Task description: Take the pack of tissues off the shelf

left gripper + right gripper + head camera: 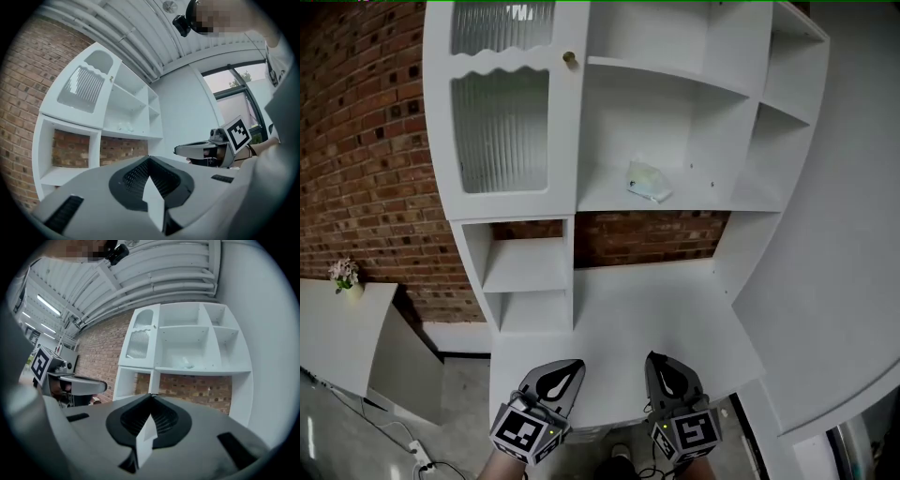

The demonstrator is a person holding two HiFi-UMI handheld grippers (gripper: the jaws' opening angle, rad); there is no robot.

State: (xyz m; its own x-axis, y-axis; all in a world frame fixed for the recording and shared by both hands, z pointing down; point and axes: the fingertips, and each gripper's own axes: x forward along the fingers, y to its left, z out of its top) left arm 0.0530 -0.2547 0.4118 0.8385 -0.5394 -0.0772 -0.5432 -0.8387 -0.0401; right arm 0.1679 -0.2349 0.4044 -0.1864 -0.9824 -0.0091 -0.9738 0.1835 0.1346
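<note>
A pale, clear-wrapped pack of tissues point(649, 182) lies on the middle shelf of the white shelf unit point(675, 202), right of the glass door. It shows small and far off in the left gripper view point(125, 126) and in the right gripper view point(187, 363). Both grippers hang low over the desk's front edge, well below and short of the pack. My left gripper point(574, 364) is shut with nothing in it, its jaw tips meeting point(149, 157). My right gripper point(652, 357) is likewise shut and empty point(151, 394).
A ribbed-glass cabinet door point(500, 131) with a brass knob point(570, 59) fills the unit's upper left. Small open cubbies point(528, 267) sit below it. The white desk top point(647, 319) lies under the shelves. A brick wall point(366, 141) and a small potted plant point(343, 274) are at left.
</note>
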